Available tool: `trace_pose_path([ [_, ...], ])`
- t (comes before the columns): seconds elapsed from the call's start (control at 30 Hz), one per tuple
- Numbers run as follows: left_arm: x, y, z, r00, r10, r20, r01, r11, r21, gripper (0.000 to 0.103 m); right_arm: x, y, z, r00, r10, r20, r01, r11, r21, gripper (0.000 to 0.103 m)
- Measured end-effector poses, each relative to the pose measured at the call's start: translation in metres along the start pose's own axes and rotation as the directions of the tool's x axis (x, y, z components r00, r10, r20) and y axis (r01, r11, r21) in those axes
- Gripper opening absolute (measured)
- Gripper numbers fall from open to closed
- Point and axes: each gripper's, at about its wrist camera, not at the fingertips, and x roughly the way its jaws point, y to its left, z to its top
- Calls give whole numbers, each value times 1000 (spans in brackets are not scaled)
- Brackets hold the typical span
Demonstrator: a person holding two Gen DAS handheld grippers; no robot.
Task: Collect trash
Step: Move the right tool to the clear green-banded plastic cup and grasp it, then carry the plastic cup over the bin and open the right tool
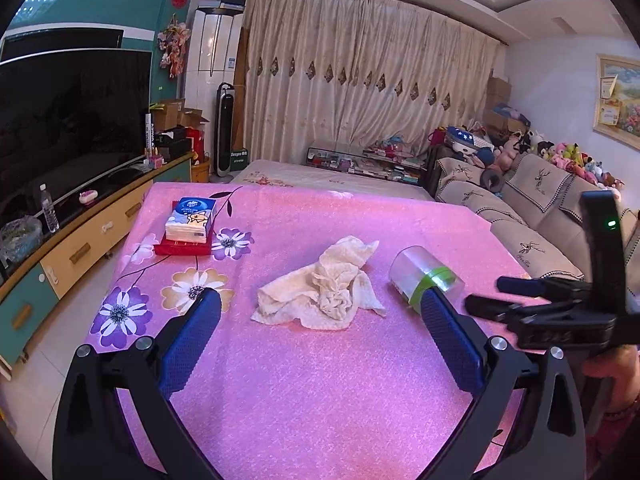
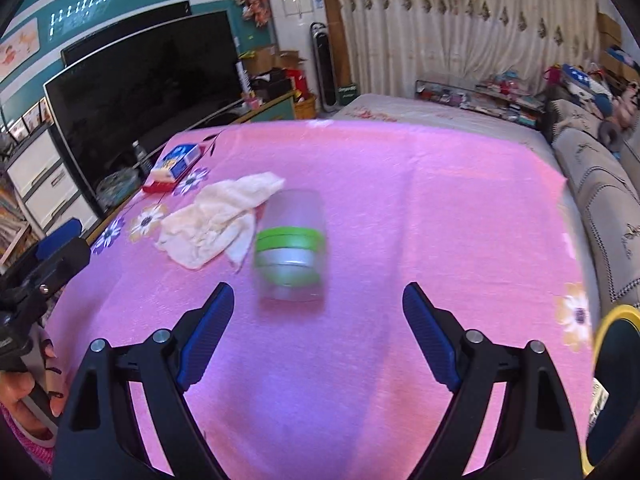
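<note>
Nothing collected yet, by the look of it. On the bench (image 1: 320, 380), under its pink flowered cloth, lies a crumpled cream paper towel (image 1: 324, 284), and just to its right a clear plastic cup with a green band (image 1: 420, 276), tipped on its side; from the right wrist view the two seem to touch or overlap at the towel's edge, though blur leaves that unsettled. Left tongs (image 1: 324, 320) spread wide and empty, hovering short of the towel, pads either side of it in the view but apart from it. Right tongs (image 2: 320, 312) likewise released and empty, aimed at the cup, which sits just ahead of the gap and not between the pads. So both pieces of trash still to grasp and carry off. At the right lower edge of the right wrist view, a dark round opening with a yellow rim (image 2: 612, 316), probably the bin, but cut off by the frame, so contents and full shape unknown. Farther back on the bench, a blue tissue pack (image 1: 192, 218) on a red box (image 1: 180, 248); likely not trash, though hard to judge. Cup smeared by motion blur in the right wrist view; no telling whether anything inside. Near edge of the bench hidden behind the tongs' frames in both views.
</note>
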Motion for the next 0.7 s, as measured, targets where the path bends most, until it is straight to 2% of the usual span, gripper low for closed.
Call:
trace_pose_path([
  [0.3, -2, 0, 0, 999, -32, 1, 32, 999, -9, 98, 36, 9, 3, 998, -5, -60, 4, 1000, -5, 80],
  [0.33, -3, 0, 0, 999, -34, 4, 34, 999, -10, 98, 38, 9, 3, 998, -3, -64, 3, 1000, 0, 79],
  [0.43, -3, 0, -1, 999, -35, 4, 35, 999, -14, 98, 44, 8, 6, 998, -10, -66, 11, 1000, 4, 65],
  [0.47, -3, 0, -1, 999, -36, 3, 36, 999, -16, 98, 46, 9, 7, 998, -11, -67, 11, 1000, 5, 54],
  [0.5, -3, 0, -2, 999, -37, 0, 37, 999, -17, 98, 46, 9, 7, 998, -9, -66, 10, 1000, 7, 49],
  [0.7, -1, -1, -3, 999, -37, -6, 37, 999, -10, 98, 28, 5, 9, 1000, -9, -27, 9, 1000, 9, 49],
])
